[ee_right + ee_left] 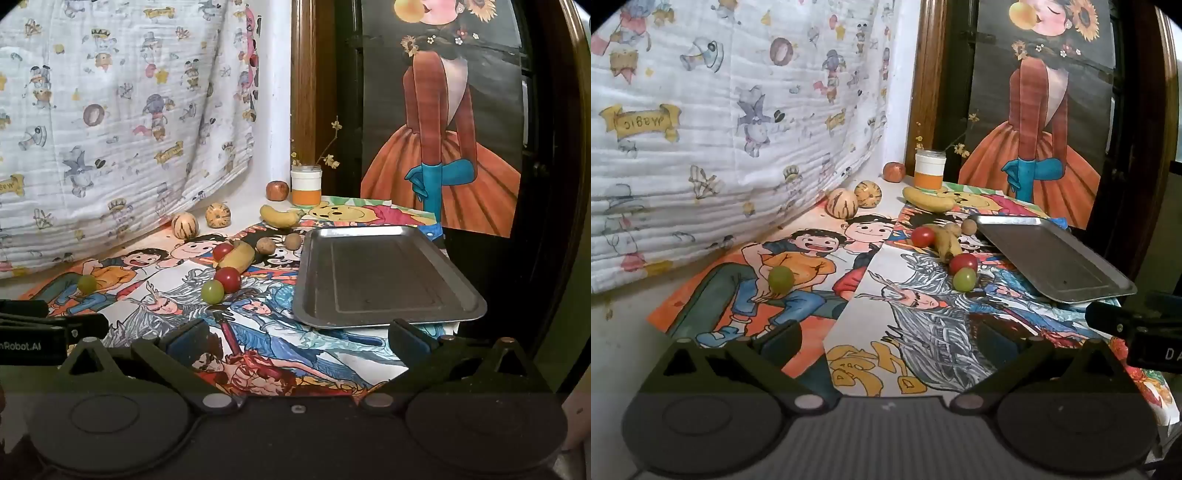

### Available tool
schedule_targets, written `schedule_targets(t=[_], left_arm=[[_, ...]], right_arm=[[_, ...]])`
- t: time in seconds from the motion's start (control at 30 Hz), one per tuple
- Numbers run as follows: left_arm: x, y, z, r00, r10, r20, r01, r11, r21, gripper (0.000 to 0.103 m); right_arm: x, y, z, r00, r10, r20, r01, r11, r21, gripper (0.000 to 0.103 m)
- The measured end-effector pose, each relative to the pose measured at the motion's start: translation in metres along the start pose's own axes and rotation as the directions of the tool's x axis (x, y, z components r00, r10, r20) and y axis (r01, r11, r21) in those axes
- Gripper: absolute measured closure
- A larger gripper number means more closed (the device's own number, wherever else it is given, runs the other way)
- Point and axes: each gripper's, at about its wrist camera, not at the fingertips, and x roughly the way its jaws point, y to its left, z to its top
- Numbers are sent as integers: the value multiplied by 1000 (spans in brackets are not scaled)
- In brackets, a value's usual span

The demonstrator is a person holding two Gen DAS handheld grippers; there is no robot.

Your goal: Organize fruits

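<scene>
Both grippers are hovering low at the near edge of the table with nothing between their fingers: the left gripper (886, 343) is spread wide, and the right gripper (297, 338) is spread just as wide, facing the near rim of the metal tray (384, 317). The tray is sitting empty on the right, and all the fruit is lying loose on the drawings to its left and beyond.

A red tomato (227, 279) and a green grape (212, 291) are touching each other, with a small banana (236, 256) and a second tomato (222, 251) just behind, so closing on one is likely nudging its neighbour away. The round ones are probably rolling easily on slick paper. A lone grape (781, 277) is lying well to the left. The far banana (927, 199) is lying just in front of a jar (930, 169) holding twigs, so a careless reach there is risking a tip-over
</scene>
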Motion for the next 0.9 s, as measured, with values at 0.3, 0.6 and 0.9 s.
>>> schedule_targets(t=[0.3,0.6,0.9], left_arm=[[0,0,0,1000,0,-4,0,1000,-2,0],[0,0,0,1000,2,-7,-2,1000,-2,0],[-1,0,-2,1000,4,-11,-4,1000,-1,0]], right_arm=[[1,0,0,1000,3,-1,-3,1000,1,0],[1,0,0,1000,1,-7,-1,1000,3,0],[3,-1,-1,1000,2,-11,-2,1000,4,0]])
